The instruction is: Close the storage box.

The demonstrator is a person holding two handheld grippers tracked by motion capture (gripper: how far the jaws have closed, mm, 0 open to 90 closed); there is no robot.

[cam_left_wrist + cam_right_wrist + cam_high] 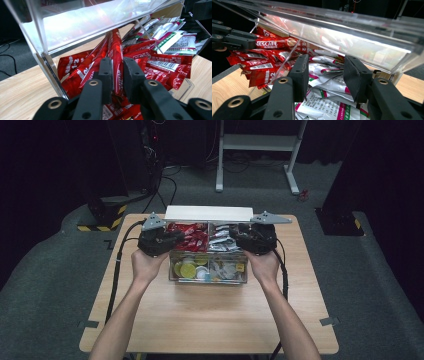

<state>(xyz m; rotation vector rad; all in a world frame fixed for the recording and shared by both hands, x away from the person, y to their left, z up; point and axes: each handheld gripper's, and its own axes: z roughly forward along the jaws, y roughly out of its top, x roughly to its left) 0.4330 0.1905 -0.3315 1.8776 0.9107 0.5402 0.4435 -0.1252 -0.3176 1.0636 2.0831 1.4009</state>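
Observation:
A clear acrylic box (pixel 207 281) stands on the wooden table (pixel 210 320) with its lid (pixel 209 213) tipped back. The back left compartment holds red coffee sticks (pixel 192 239), the back right one white and green sachets (pixel 219 241). My left gripper (pixel 176 236) (pixel 117 65) reaches into the red pile and is shut on one red stick (pixel 117 52), which runs up between its pads. In the right gripper view that stick (pixel 274 44) reads NESCAFE. My right gripper (pixel 236 236) (pixel 325 68) sits over the white sachets (pixel 329 86), jaws apart, with sachets lying in the gap.
The front compartments hold yellow round packs (pixel 187 269) and small mixed packets (pixel 227 269). The lid (pixel 352 32) overhangs both grippers closely. A clear divider (pixel 147 35) separates the two back compartments. White desk legs (pixel 295 175) stand on the floor beyond the table.

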